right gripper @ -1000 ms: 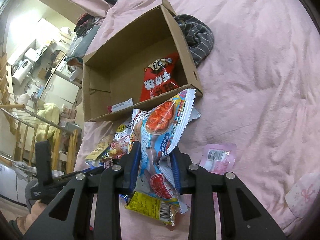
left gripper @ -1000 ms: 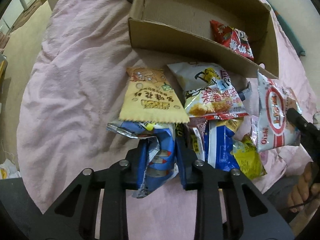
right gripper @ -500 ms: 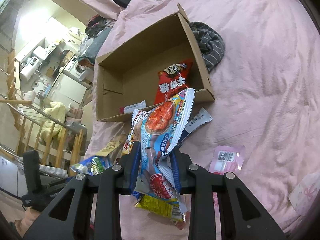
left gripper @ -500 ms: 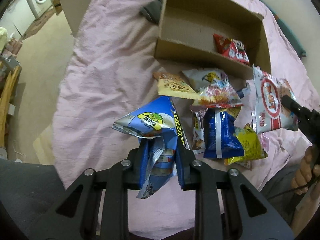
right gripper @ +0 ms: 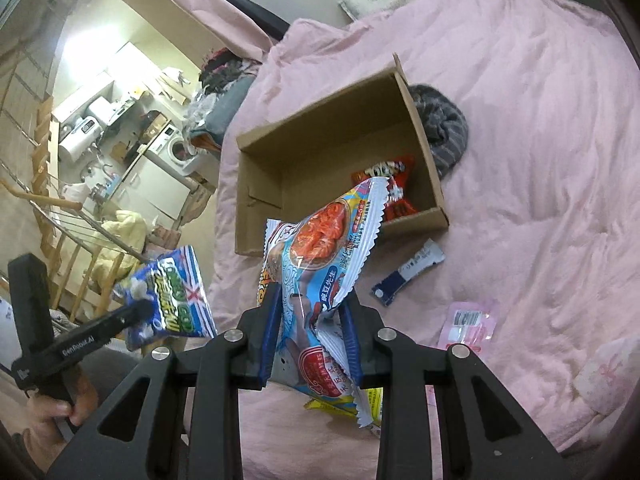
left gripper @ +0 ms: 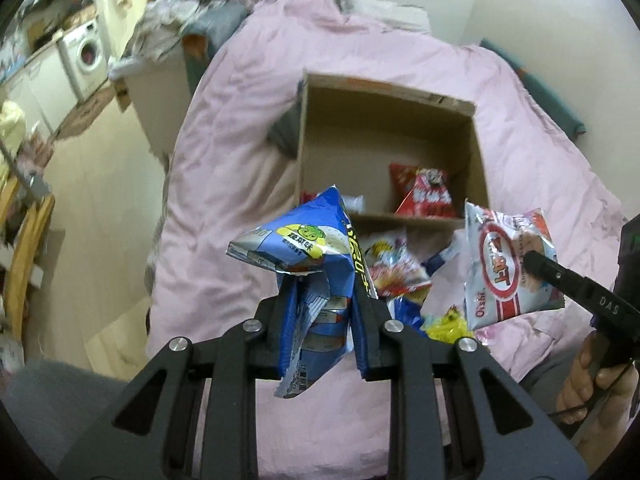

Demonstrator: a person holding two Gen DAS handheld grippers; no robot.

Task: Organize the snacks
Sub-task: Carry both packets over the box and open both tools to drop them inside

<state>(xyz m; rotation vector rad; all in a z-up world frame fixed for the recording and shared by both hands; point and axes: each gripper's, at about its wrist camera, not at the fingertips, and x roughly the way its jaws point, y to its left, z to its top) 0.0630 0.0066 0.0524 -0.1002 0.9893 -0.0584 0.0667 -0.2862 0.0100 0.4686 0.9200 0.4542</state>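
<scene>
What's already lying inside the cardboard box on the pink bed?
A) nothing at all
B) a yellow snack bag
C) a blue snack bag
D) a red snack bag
D: a red snack bag lies on the floor of the cardboard box, while the blue bag is pinched in the left gripper outside it.

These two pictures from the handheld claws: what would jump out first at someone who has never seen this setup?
Each claw is clamped on a snack bag held up above a pink quilt: the left claw grips a blue bag, the right claw a light blue and red bag. Beyond them an open cardboard box sits on the quilt with a red packet inside, and more snacks lie scattered in front of it.
</scene>
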